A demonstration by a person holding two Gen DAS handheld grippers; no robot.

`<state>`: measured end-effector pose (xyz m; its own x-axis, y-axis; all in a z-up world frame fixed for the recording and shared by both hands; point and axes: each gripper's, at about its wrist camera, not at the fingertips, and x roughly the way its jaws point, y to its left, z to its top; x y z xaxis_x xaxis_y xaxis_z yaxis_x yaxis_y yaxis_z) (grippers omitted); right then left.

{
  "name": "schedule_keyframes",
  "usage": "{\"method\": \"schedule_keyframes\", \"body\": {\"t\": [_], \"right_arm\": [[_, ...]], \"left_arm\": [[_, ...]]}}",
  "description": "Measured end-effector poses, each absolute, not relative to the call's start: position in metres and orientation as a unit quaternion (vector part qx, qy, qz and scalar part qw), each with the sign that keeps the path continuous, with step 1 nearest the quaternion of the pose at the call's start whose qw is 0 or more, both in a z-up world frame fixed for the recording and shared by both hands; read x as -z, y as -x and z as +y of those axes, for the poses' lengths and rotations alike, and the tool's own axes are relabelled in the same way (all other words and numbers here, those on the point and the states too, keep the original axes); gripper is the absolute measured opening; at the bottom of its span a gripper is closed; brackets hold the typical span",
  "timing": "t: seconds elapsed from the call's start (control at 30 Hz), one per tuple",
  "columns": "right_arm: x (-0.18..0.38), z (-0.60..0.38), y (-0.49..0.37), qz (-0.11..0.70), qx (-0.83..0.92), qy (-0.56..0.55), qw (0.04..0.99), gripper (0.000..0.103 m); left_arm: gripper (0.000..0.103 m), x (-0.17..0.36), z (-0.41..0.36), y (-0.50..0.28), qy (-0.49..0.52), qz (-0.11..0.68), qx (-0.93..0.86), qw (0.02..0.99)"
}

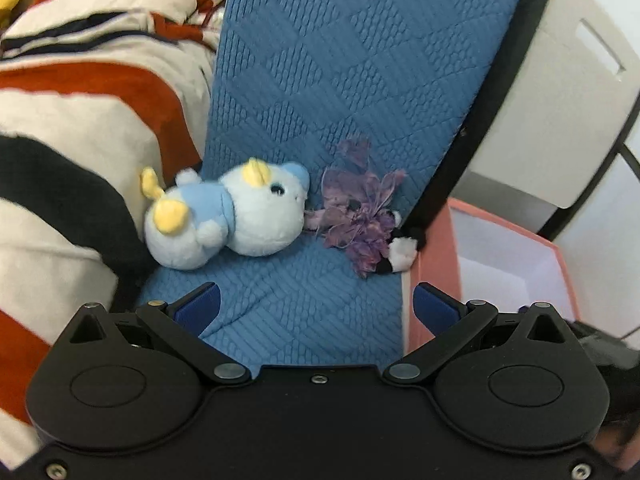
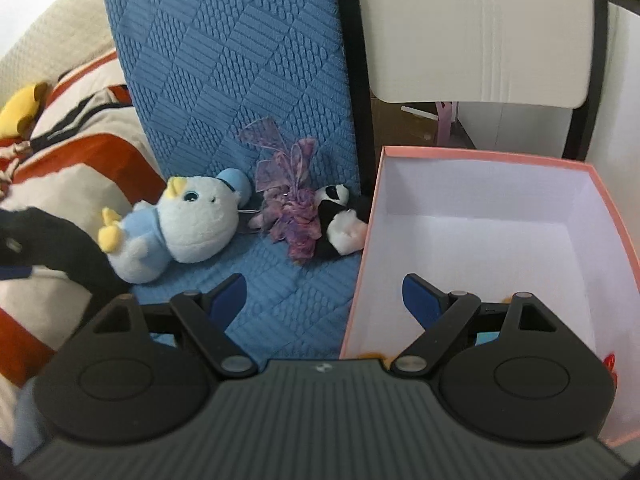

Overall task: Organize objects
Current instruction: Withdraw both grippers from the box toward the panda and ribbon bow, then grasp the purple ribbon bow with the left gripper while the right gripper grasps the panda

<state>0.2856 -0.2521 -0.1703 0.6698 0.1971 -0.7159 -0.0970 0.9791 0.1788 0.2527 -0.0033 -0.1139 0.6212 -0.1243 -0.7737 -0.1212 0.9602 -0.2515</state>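
Observation:
A blue-and-white plush bird (image 1: 224, 216) (image 2: 176, 228) lies on a blue quilted cloth (image 1: 320, 80) (image 2: 240, 60). Right of it lies a purple ribbon bundle (image 1: 360, 208) (image 2: 290, 208), then a small black-and-white plush (image 1: 400, 254) (image 2: 340, 220) against a pink box (image 1: 430, 264) (image 2: 472, 154). The box is open with a white inside. My left gripper (image 1: 316, 304) is open and empty, just short of the toys. My right gripper (image 2: 324, 296) is open and empty, straddling the box's left wall.
A striped orange, black and cream blanket (image 1: 80, 120) (image 2: 72, 152) lies to the left, with a yellow plush (image 2: 22, 110) on it. A white chair with a black frame (image 1: 568, 80) (image 2: 480, 32) stands behind the box. Small coloured items show at the box's near bottom (image 2: 610, 360).

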Motion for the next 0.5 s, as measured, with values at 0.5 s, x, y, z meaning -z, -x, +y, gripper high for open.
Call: {"method": "schedule_keyframes", "body": {"t": [0.5], "right_arm": [[0.192, -0.238, -0.338, 0.353, -0.133, 0.043, 0.925, 0.055]], "left_arm": [[0.103, 0.219, -0.022, -0.324, 0.108, 0.393, 0.052, 0.912]]}}
